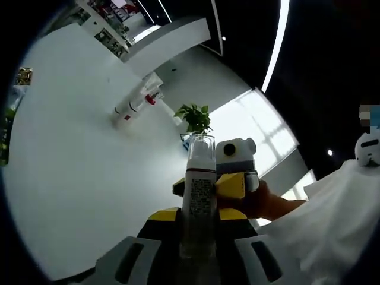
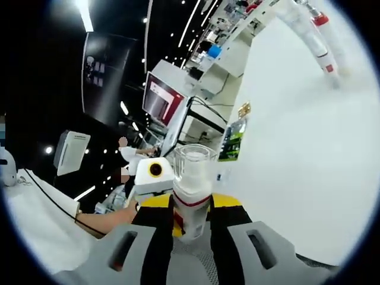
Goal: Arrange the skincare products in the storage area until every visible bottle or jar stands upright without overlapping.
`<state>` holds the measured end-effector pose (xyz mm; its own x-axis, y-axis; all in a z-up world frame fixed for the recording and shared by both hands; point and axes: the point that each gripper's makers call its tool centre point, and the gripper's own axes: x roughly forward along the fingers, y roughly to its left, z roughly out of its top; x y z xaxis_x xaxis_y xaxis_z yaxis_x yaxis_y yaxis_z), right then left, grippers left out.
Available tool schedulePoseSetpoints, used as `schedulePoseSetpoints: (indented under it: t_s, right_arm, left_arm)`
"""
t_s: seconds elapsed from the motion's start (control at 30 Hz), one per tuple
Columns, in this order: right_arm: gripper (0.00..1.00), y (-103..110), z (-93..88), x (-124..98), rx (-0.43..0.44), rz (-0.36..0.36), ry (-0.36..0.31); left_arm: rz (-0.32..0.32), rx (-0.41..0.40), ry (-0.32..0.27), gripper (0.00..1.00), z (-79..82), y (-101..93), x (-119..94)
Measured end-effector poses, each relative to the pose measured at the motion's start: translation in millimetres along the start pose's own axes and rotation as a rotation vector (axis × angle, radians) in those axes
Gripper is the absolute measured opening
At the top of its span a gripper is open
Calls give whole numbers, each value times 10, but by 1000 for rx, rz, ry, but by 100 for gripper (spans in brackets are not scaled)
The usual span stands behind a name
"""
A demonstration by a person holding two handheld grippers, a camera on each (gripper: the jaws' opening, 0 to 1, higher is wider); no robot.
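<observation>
In the left gripper view my left tool [image 1: 199, 237] is closed on a tall clear-capped bottle with a white printed label [image 1: 200, 196]; the bottle rises from between the yellow-and-black jaws with its cap pointing away from me; just beside it on the right, the other tool [image 1: 234, 181] comes into view, touching or nearly touching the bottle, with a hand [image 1: 273, 205] behind it. Farther off on the white worktop [image 1: 71, 166], two white tubes with a red band [image 1: 138, 101] lie together on their sides, well apart from the held bottle; a small green potted plant [image 1: 194, 117] stands near the worktop's far edge.

In the right gripper view my right tool [image 2: 190, 228] holds a white bottle with a clear cap and a red ring below it [image 2: 191, 184]; the left tool [image 2: 153, 175] sits just beside it on the left; I cannot tell whether the two bottles touch; white tubes with red bands [image 2: 314, 35] show at the upper right on the worktop [image 2: 297, 148]; a person's white sleeve [image 2: 35, 214] fills the lower left.
</observation>
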<state>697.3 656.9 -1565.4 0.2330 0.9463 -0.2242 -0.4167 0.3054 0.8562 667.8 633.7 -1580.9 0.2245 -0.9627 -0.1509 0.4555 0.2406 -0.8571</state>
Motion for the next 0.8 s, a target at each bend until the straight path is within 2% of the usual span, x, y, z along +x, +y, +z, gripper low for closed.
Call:
schedulePoseSetpoints:
  t_s: [0.37, 0.67, 0.8]
  right_arm:
    - [20, -49, -54, -53, -38, -34, 7]
    - [20, -123, -81, -132, -152, -105, 17]
    - [20, -179, -41, -231, -191, -141, -8]
  left_arm:
    - [26, 3, 42, 24, -82, 47, 47]
    - [81, 37, 90, 25, -176, 121, 66]
    - [103, 55, 69, 35, -133, 148, 60]
